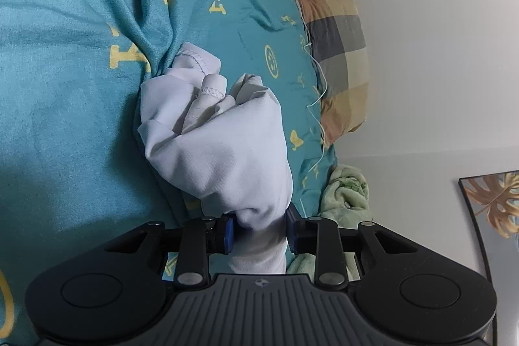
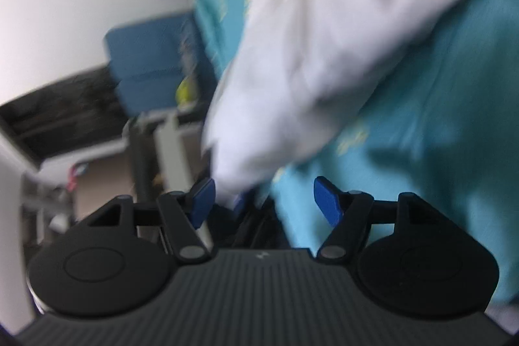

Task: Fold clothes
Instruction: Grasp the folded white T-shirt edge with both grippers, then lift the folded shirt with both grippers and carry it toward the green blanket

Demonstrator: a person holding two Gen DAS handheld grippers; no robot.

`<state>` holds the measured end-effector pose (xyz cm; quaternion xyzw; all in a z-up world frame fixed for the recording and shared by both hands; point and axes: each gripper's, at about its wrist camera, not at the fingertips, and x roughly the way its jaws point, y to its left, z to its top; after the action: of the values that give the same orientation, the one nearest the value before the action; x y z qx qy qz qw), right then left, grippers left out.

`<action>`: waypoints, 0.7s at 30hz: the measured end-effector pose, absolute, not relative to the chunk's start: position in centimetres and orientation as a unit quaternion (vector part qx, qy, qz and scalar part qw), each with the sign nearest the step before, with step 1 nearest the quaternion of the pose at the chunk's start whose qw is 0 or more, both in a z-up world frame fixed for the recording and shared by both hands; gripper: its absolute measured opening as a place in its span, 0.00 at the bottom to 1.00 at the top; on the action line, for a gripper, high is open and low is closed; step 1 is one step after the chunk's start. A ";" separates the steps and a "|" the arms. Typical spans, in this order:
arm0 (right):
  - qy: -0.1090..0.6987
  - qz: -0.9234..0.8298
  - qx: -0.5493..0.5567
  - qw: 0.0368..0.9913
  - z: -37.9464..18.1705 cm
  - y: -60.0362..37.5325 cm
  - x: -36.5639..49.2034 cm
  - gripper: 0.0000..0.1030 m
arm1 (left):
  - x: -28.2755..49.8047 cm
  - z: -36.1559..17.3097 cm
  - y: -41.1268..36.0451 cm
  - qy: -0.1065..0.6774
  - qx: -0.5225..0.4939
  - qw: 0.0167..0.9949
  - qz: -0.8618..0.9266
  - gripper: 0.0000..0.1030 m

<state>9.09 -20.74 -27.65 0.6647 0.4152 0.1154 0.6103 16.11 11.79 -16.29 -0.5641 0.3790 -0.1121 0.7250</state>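
White garment (image 1: 223,138) stretches straight ahead of the left tool (image 1: 259,231), pinched at its near end; right tool (image 2: 262,203) gapes empty, cloth's corner just ahead-left.

We note a teal bedsheet (image 1: 65,86) with yellow motifs, a checked pillow (image 1: 337,47) at its edge beside the white wall (image 1: 438,54), a crumpled green towel (image 1: 347,190), and a leaf-print picture (image 1: 493,203).

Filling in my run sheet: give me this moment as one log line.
left hand-held gripper: shut on white garment | right hand-held gripper: open, garment edge near one pad | surface: teal bedspread | fold: not done
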 end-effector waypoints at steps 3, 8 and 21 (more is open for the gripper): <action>0.387 0.082 0.691 0.604 -28.5 -22.5 9.3 0.68 | 16.1 -16.3 11.9 0.378 -0.568 0.722 -0.113 0.30; 0.328 0.047 0.701 0.631 -27.6 -24.5 8.4 0.67 | 16.1 -16.5 12.0 0.379 -0.573 0.718 -0.112 0.30; 0.345 0.005 0.637 0.689 -27.3 -25.2 8.5 0.21 | 16.5 -19.2 11.8 0.424 -0.571 0.699 -0.079 0.56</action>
<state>8.52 -25.22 -27.28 0.6369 0.3448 0.0051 0.6895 16.50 11.82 -19.20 -0.5706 0.4244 -0.0794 0.6986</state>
